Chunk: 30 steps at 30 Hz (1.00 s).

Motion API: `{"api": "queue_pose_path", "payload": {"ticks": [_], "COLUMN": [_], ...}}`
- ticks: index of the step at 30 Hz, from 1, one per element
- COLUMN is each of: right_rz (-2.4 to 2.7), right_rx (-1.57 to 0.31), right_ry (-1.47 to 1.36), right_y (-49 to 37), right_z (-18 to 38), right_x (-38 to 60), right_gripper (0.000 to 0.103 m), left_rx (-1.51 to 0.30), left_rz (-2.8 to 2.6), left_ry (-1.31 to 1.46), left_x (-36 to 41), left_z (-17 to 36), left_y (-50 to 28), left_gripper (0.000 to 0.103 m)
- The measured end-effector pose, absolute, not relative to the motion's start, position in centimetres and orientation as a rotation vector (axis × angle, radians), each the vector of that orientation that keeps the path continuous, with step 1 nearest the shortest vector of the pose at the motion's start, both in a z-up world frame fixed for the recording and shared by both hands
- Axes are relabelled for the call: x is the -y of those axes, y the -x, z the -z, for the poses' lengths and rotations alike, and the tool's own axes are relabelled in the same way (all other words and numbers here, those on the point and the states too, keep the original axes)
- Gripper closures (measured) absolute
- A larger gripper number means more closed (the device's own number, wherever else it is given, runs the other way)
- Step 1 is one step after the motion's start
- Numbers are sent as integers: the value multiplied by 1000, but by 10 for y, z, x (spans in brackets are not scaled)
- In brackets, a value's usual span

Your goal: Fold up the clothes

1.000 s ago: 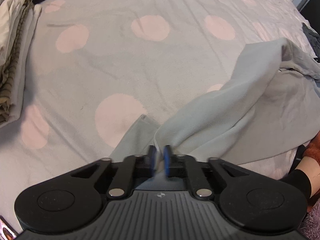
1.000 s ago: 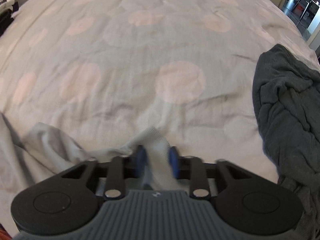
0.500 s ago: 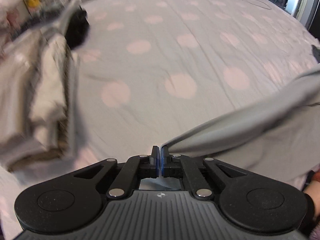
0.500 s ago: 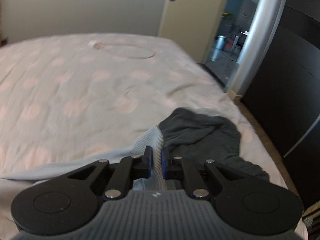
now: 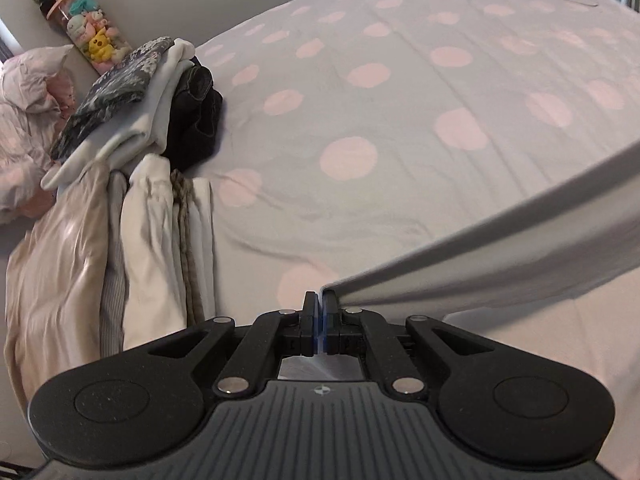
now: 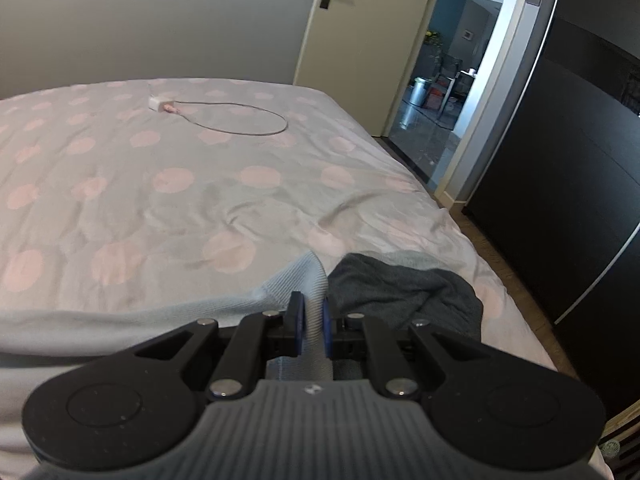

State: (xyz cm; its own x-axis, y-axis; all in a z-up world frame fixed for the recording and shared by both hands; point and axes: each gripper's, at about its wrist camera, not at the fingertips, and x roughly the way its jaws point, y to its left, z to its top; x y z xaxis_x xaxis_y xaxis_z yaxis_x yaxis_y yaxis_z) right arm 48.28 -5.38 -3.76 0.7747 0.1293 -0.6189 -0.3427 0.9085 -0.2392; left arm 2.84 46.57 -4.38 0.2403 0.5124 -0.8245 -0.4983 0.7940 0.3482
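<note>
A pale grey-blue garment (image 5: 500,256) is stretched taut above the polka-dot bed. My left gripper (image 5: 319,298) is shut on one corner of it, and the cloth runs off to the right edge of the left wrist view. In the right wrist view my right gripper (image 6: 310,308) is shut on the ribbed hem of the same garment (image 6: 296,280), which trails away to the left. Both grippers are lifted off the bed (image 6: 160,200).
A pile of folded clothes (image 5: 132,184) lies at the left of the bed, with a dark bundle (image 5: 196,116) and soft toys (image 5: 86,32) behind it. A dark grey garment (image 6: 404,284) lies crumpled near the bed's right edge. A charger and cable (image 6: 224,120) rest further back. A dark wardrobe (image 6: 580,180) and an open doorway (image 6: 444,80) stand to the right.
Both grippers have risen and tipped up, lifting the garment off the bed and pulling it taut between them. The views now take in the clothes pile and the room.
</note>
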Motion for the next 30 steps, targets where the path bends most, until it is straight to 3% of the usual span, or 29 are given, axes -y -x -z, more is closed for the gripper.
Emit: {"api": "queue_pose_path", "payload": {"ticks": [12,15,17,22,27,30], "right_rz": [-219,-193,-173,-167,-248,-323], "right_rx": [-739,-739,-730,-721,-769,-804], "right_ry": [399,387,362,292,190,126], "right_y": [-550,-558,-563,-558,-518,-483], "right_z": [110,117,116,105,102,106], "right_x": [10,8,10,20,17,9], "right_gripper": [91,85,79,79,75,73], "left_rx": [-1175,-1161,-1136,-1042,-981,-987], "left_rz": [-696,-686,-685,-716,-722,-723], "left_ry": [-8,-21,-19,46,159,207], "left_x": [-516,-521,-525,-535,-544,-544], "left_z": [97,104,105,89,73,77], "left_y": [-131,-135,-133,-109,-69,-48], "left_gripper": [100,84,82,76,52,48]}}
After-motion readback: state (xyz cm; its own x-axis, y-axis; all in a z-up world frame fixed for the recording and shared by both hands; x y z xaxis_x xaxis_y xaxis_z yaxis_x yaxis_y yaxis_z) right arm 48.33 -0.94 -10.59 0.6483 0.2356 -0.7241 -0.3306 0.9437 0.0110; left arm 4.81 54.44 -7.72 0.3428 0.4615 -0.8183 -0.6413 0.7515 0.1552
